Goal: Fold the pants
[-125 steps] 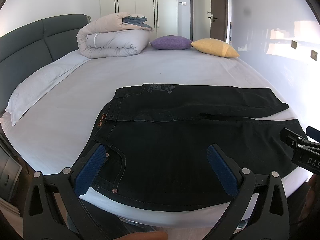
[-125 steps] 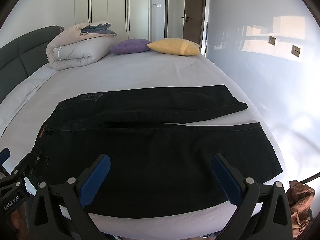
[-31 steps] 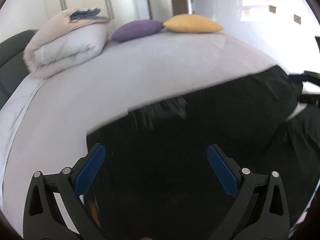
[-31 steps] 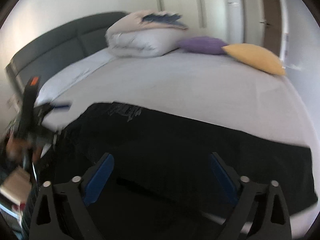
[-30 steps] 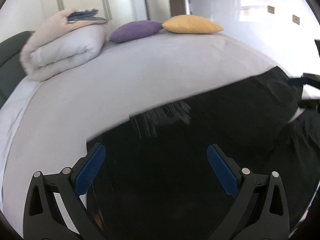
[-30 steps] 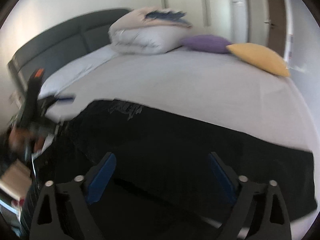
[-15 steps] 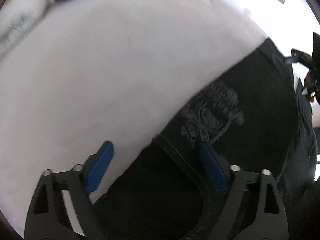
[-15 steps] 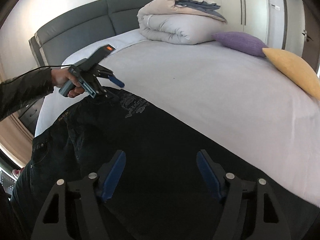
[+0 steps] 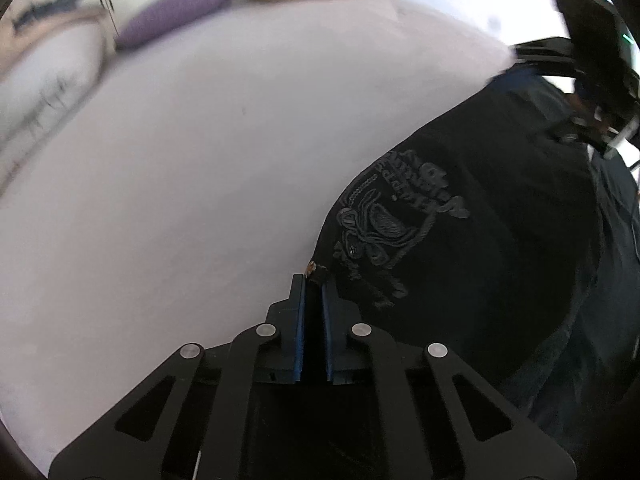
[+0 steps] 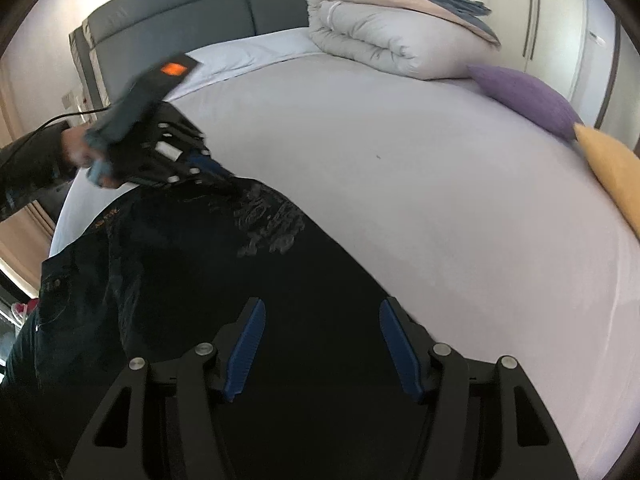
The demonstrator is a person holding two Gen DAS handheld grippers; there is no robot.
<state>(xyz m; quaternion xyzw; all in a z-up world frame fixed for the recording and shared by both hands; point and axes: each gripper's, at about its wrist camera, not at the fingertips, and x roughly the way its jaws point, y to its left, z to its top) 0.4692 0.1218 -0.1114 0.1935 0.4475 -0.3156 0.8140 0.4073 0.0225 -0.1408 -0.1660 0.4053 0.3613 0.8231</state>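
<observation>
We work on a pair of black pants (image 9: 480, 248) laid flat on the bed (image 9: 180, 180), near the bed's front edge. The far waistband corner, beside the embroidered emblem (image 9: 392, 224), is the hold point for the left gripper (image 9: 313, 284). Its blue pads are drawn nearly together with dark fabric pinched between them, so we judge the corner secured. We grip at the corner because it controls the whole upper edge when the far half is drawn toward the near half.

The right gripper (image 10: 322, 316) hangs over the far leg of the pants (image 10: 280, 320), close to its outer edge. Its fingers stand spread apart and nothing sits between the pads. We judge that it is positioned to take a second hold along the same edge, so that both holds lift evenly and the fabric does not sag between them.

A rolled duvet (image 10: 400, 36), a purple cushion (image 10: 524, 96) and a yellow cushion (image 10: 612, 168) lie well apart from the work area.
</observation>
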